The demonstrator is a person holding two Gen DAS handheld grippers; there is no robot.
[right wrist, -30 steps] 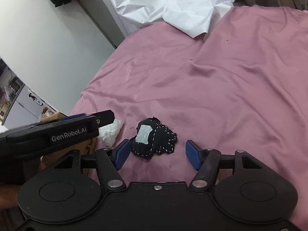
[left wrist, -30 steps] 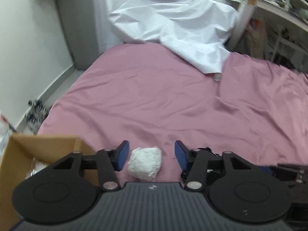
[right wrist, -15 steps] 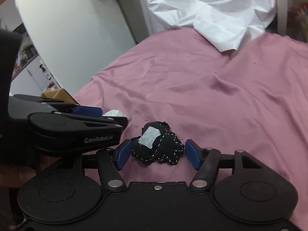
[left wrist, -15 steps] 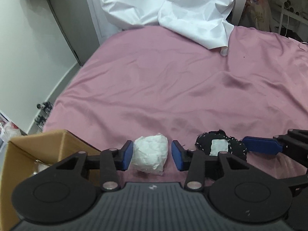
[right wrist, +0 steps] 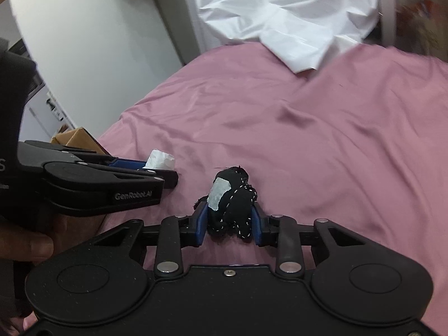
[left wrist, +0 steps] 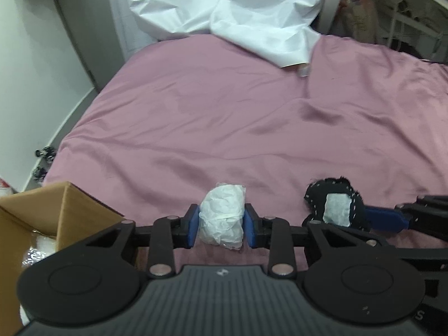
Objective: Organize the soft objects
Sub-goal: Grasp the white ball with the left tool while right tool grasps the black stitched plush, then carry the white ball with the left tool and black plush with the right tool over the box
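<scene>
A crumpled white bundle (left wrist: 222,215) lies on the pink bedsheet (left wrist: 224,117) near its front edge. My left gripper (left wrist: 221,225) has both blue pads pressed on its sides, and the jaws are still closing. To its right sits a black bundle (left wrist: 337,196) with white stitching and a white patch. In the right wrist view my right gripper (right wrist: 230,224) is shut on that black bundle (right wrist: 238,207), squeezing it narrow. The left gripper (right wrist: 151,169) shows there at the left with the white bundle (right wrist: 161,159) between its fingers.
An open cardboard box (left wrist: 64,210) stands past the bed's left front corner, close beside the left gripper. A loose white sheet (left wrist: 238,8) is heaped at the far end of the bed. A wall runs along the left. A person's hand (right wrist: 28,240) holds the left gripper.
Both grippers have closed on their bundles: the left pads now press the white one, and the right pads have squeezed the black one. The right gripper has rolled slightly.
</scene>
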